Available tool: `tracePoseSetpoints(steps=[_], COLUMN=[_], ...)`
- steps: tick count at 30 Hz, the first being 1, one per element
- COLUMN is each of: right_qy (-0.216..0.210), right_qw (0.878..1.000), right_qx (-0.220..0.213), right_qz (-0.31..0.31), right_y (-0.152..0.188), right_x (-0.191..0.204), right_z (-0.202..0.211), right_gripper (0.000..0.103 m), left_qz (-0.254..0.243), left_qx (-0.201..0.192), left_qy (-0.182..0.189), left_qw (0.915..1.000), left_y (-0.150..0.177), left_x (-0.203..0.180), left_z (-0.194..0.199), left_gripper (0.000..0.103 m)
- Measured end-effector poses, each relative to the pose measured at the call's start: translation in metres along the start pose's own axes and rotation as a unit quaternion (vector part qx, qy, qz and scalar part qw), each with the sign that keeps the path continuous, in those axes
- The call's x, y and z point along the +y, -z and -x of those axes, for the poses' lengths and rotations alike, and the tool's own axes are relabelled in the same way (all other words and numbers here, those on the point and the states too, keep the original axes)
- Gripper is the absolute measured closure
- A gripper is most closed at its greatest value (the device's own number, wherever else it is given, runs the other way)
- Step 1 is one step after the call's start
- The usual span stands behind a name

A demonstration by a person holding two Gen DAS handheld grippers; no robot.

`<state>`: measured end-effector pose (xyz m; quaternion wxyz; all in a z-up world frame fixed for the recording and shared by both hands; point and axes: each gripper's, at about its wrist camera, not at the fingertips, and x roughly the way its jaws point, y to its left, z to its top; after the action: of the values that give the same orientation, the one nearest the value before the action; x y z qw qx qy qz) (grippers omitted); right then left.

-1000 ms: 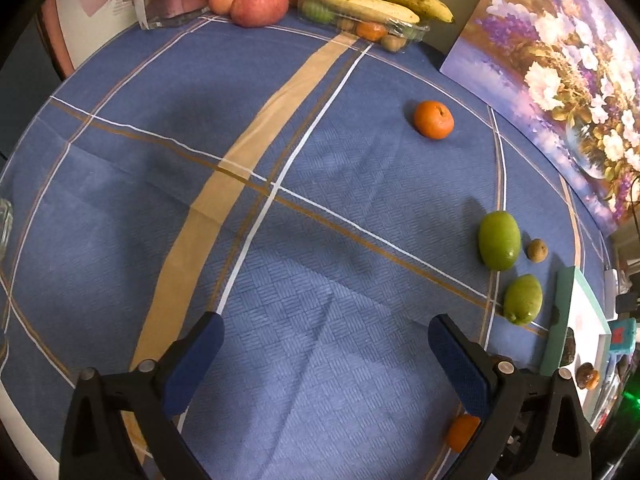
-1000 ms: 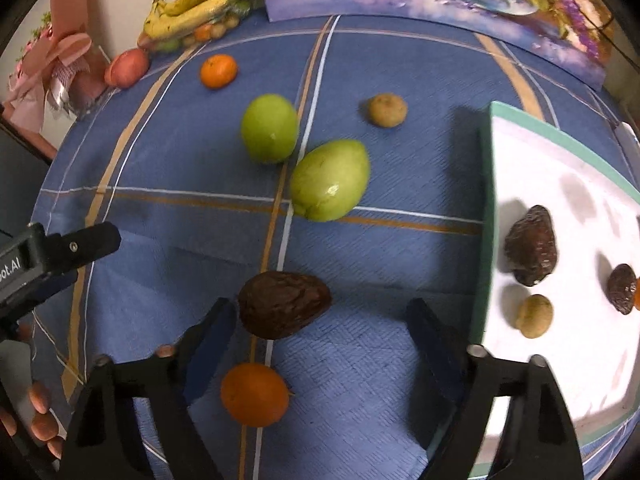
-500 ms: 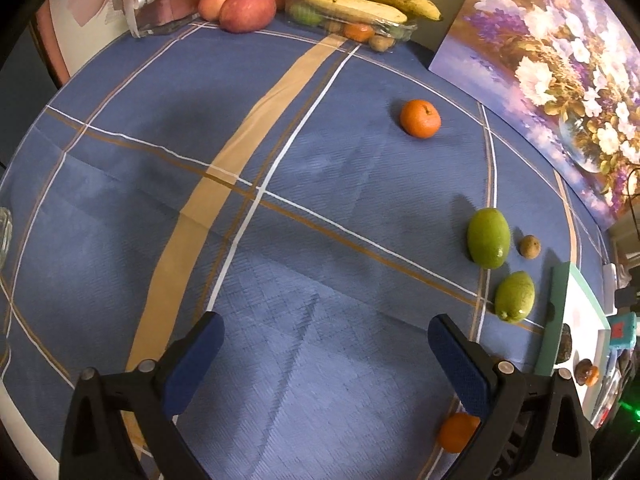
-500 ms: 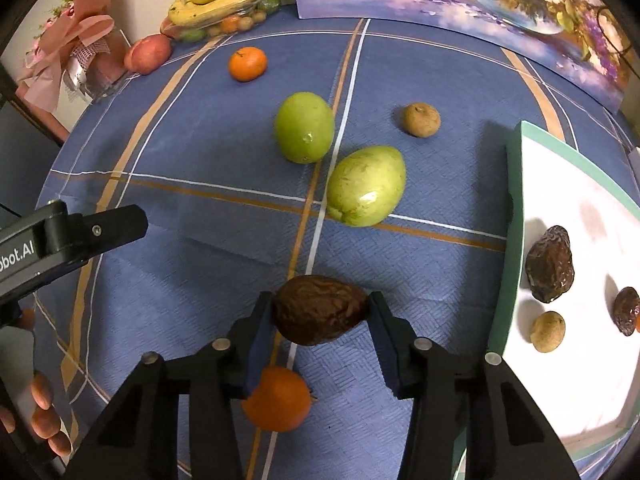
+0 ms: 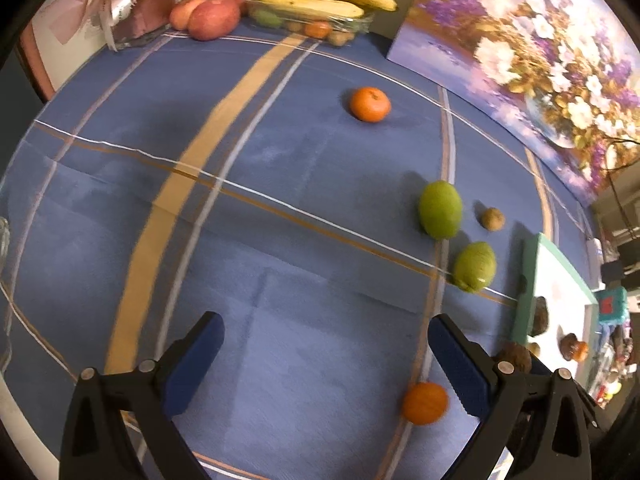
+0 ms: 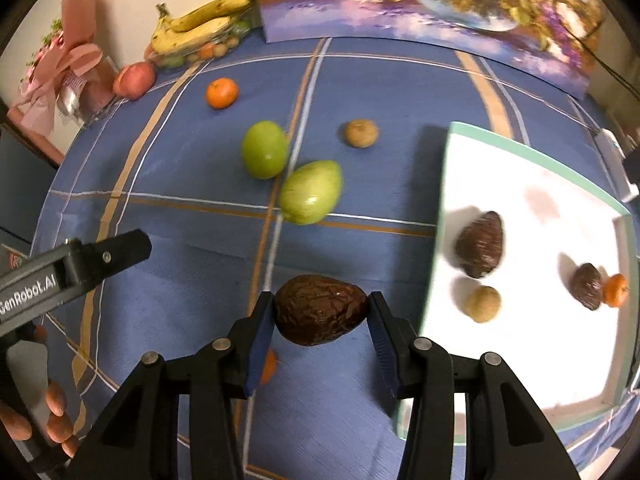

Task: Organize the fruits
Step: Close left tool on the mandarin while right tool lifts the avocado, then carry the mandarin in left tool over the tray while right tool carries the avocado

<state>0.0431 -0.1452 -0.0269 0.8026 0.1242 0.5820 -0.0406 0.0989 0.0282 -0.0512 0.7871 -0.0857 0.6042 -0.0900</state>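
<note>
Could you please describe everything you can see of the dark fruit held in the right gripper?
The avocado is dark brown, wrinkled and glossy, pear-shaped with its narrow end pointing right. It lies sideways, clamped between the two blue-padded fingers of the right gripper, above the blue tablecloth and just left of the white tray.

My table's blue plaid cloth (image 6: 168, 184) carries two green fruits (image 6: 265, 155) (image 6: 311, 192) at centre, a small brown fruit (image 6: 361, 133) just right of them, and a tangerine (image 6: 221, 93) farther back. A white tray (image 6: 520, 184) lies at right; bananas (image 6: 200, 28), an apple (image 6: 134, 79) and a painting (image 6: 420, 4) line the far edge.
</note>
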Motion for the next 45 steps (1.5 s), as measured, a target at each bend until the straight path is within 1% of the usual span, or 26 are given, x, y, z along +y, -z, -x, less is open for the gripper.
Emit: tracePoseSetpoints(steps=[3, 8, 11, 16, 17, 19, 21, 23, 28, 31, 35, 38, 41, 42, 45], right_qy=[0.009, 0.024, 0.029, 0.036, 0.037, 0.038, 0.038, 0.038, 0.036, 0.034, 0.033, 0.032, 0.032, 0.031, 0.030], right_qw=[1.000, 0.999, 0.998, 0.997, 0.997, 0.996, 0.996, 0.995, 0.995, 0.995, 0.995, 0.995, 0.995, 0.995, 0.995], right_qx=[-0.006, -0.014, -0.015, -0.014, -0.014, -0.016, -0.017, -0.016, -0.013, -0.010, -0.007, -0.007, -0.008, -0.009, -0.011], right_qz=[-0.017, -0.039, -0.053, -0.071, -0.074, -0.080, -0.084, -0.087, -0.093, -0.090, -0.090, -0.090, -0.091, -0.092, -0.092], right_y=[0.001, 0.003, 0.007, 0.009, 0.009, 0.011, 0.013, 0.014, 0.016, 0.016, 0.017, 0.016, 0.016, 0.016, 0.016], right_x=[-0.013, -0.037, -0.051, -0.071, -0.074, -0.081, -0.085, -0.089, -0.092, -0.091, -0.092, -0.093, -0.093, -0.093, -0.094], right_z=[0.009, 0.022, 0.026, 0.028, 0.030, 0.032, 0.034, 0.035, 0.034, 0.033, 0.031, 0.030, 0.030, 0.031, 0.034], right_gripper=[0.054, 0.054, 0.054, 0.054, 0.054, 0.054, 0.054, 0.054, 0.054, 0.054, 0.054, 0.054, 0.054, 0.054, 0.054], left_qz=[-0.015, -0.043, -0.046, -0.065, -0.067, -0.067, -0.070, -0.074, -0.082, -0.086, -0.093, -0.098, -0.108, -0.110, -0.118], left_qx=[0.013, 0.035, 0.048, 0.060, 0.062, 0.069, 0.076, 0.086, 0.104, 0.105, 0.107, 0.109, 0.104, 0.100, 0.081], left_qy=[0.021, 0.033, 0.044, 0.048, 0.048, 0.046, 0.044, 0.040, 0.031, 0.027, 0.029, 0.030, 0.033, 0.035, 0.042], left_qw=[0.9996, 0.9979, 0.9968, 0.9949, 0.9946, 0.9942, 0.9937, 0.9927, 0.9907, 0.9903, 0.9895, 0.9887, 0.9882, 0.9883, 0.9889], left_y=[0.006, 0.019, 0.024, 0.033, 0.035, 0.038, 0.040, 0.043, 0.049, 0.052, 0.055, 0.055, 0.054, 0.054, 0.051], left_x=[-0.015, -0.038, -0.046, -0.059, -0.061, -0.064, -0.065, -0.067, -0.072, -0.074, -0.079, -0.080, -0.083, -0.089, -0.094], left_z=[-0.001, -0.007, -0.010, -0.014, -0.015, -0.018, -0.020, -0.026, -0.039, -0.041, -0.041, -0.042, -0.038, -0.039, -0.028], left_gripper=[0.001, 0.010, 0.014, 0.018, 0.023, 0.029, 0.030, 0.039, 0.049, 0.051, 0.061, 0.065, 0.066, 0.066, 0.066])
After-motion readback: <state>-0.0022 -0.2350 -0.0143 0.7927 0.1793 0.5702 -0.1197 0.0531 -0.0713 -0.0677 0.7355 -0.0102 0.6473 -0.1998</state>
